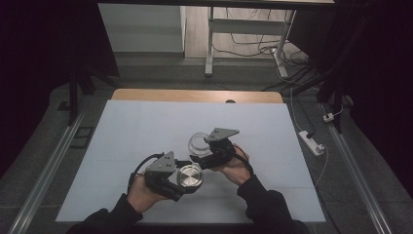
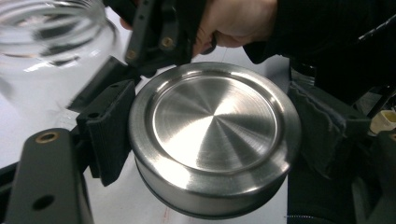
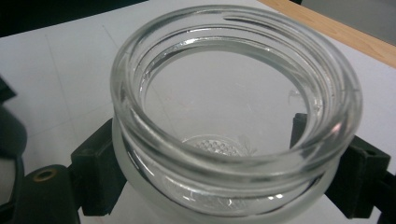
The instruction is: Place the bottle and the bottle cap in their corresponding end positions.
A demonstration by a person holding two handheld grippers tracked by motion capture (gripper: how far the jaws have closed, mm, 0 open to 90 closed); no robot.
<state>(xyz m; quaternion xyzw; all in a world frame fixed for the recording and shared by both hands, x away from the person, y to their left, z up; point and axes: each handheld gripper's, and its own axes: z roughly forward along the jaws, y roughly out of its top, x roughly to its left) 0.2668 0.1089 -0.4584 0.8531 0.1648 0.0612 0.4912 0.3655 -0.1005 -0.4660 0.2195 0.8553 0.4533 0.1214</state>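
Left gripper (image 2: 212,135) clamped across metal lid (image 2: 212,135), pads pressed to its rim on both sides; lid round, brushed steel, shallow recessed top with concentric sheen. Right gripper (image 3: 229,168) closed around glass jar (image 3: 236,100) just below its threaded neck; jar clear, thick-walled, mouth open. Lower jar body cut off at frame edge. Lid held just beside jar, nearer the person, above white table (image 1: 146,126). Jar blurred in left gripper view.

table (image 1: 146,95): wood | white sheet (image 1: 146,131) covers top
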